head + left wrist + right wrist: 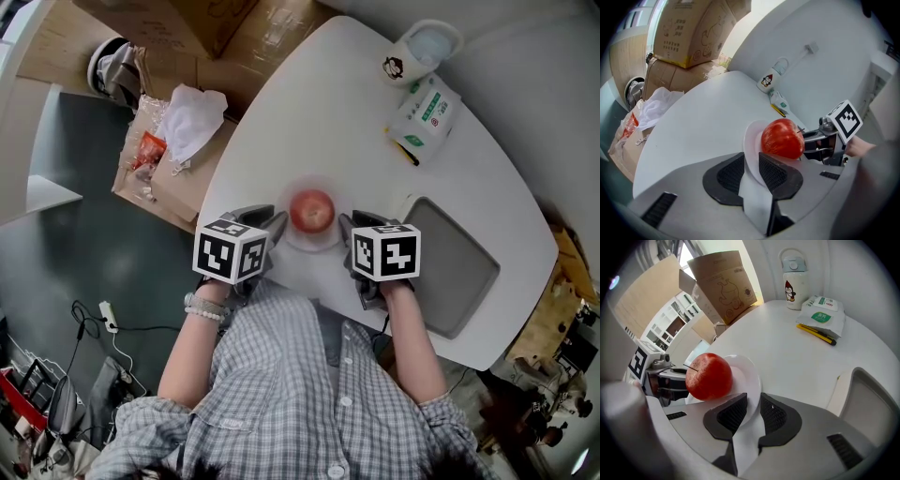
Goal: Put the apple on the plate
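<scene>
**At the near edge of the table, two grippers are sharing one plate, apple aboard**

On the near side of the white rounded table (309,112), just ahead of the person in the checked shirt, the glossy red apple (312,210) is sitting in the middle of the small round white plate (314,242). By the look of it, the task's placing is already done. The left gripper (750,161) is clamping the plate's rim on one side, its black ribbed jaws drawn almost together with only the thin white edge between them. The right gripper (752,404) is doing the same on the opposite rim. Neither is touching the fruit.

The two-sided grip is most likely steadying the load. An apple is round and free to roll, and a pinch at each end of the plate is keeping the dish level, so the fruit is staying centred rather than sliding to an edge. Whether the plate is resting on the tabletop or is raised just off it cannot be told from these views.

Well apart at the far side, the white lidded mug with a penguin print (417,52) is standing beside the white-and-green paper packet (424,117). The yellow pencil (403,150) is lying against the packet. The flat grey tray (455,267) is occupying the table to the right of the right gripper. Brown cardboard boxes (187,28) are crowding the floor beyond the table's left edge.
</scene>
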`<state>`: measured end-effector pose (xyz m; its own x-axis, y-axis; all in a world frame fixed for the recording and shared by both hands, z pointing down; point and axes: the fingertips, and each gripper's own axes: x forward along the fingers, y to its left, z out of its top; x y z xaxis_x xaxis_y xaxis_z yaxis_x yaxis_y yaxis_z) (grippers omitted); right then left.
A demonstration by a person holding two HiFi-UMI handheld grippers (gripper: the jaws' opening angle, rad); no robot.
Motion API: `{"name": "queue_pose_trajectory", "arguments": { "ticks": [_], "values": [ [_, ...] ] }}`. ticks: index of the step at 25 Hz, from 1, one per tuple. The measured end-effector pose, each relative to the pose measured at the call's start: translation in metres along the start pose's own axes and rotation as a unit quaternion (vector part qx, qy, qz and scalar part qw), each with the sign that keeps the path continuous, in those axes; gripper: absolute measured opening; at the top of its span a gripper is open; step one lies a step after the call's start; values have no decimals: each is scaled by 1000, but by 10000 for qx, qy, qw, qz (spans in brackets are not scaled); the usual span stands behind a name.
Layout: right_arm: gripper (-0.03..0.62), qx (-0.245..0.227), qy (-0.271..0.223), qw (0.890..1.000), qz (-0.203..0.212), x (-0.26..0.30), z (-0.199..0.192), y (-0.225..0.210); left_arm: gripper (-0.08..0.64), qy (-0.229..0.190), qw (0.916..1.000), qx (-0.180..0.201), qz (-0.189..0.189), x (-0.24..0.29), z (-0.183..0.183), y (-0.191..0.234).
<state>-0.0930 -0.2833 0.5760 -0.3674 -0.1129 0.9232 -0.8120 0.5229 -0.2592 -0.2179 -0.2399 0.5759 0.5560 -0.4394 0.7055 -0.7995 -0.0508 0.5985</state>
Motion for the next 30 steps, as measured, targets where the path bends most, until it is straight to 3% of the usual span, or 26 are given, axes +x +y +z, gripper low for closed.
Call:
{"name": "queue_pose_trajectory", "arguments": {
  "ticks": [4, 10, 20, 30],
  "values": [
    [94, 141, -41, 9999, 87, 1, 0, 2, 81, 1, 9999, -101, 56, -1, 1, 3],
    [83, 501, -178, 9975, 461, 2, 3, 3, 75, 113, 9997, 61, 224, -3, -1, 10],
    [60, 1304, -422, 9878, 742, 1, 8, 5, 52, 173, 9979, -608, 162, -8, 0, 15],
    [52, 1766, -392, 9790, 944, -8, -1, 5, 46, 512, 9977, -395, 214, -8, 2, 13]
  ]
}}
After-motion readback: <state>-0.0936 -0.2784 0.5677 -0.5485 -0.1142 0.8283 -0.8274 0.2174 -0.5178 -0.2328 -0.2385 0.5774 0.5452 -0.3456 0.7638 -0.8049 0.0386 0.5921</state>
